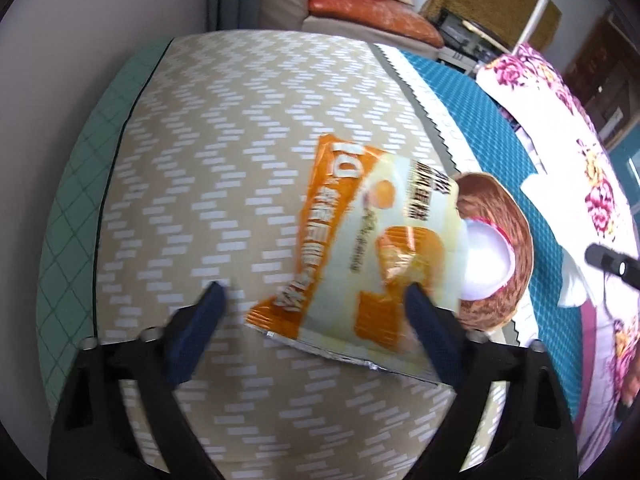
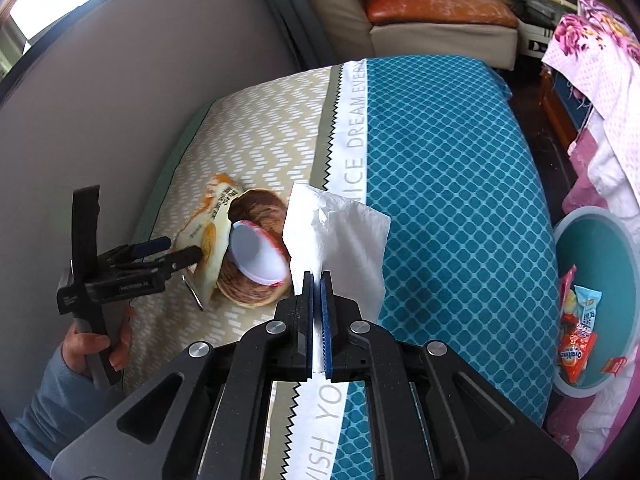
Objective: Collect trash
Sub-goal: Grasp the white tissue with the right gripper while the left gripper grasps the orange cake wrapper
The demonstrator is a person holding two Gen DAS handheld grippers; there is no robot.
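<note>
An orange and cream snack wrapper (image 1: 360,256) lies on the beige zigzag bed cover (image 1: 224,128). It leans against a brown cup-shaped wrapper with a white lid (image 1: 486,260). My left gripper (image 1: 316,300) is open, its right finger over the wrapper's lower right corner. In the right wrist view my right gripper (image 2: 318,280) is shut on a white tissue (image 2: 340,236) and holds it above the bed. The snack wrapper (image 2: 210,220), the brown cup (image 2: 256,248) and the left gripper (image 2: 176,252) show there too.
A teal bin (image 2: 600,240) with several wrappers inside stands to the right of the bed. The bed's right half has a teal patterned cover (image 2: 448,160). A grey wall (image 2: 140,80) runs along the left. A floral cloth (image 1: 568,128) hangs at the right.
</note>
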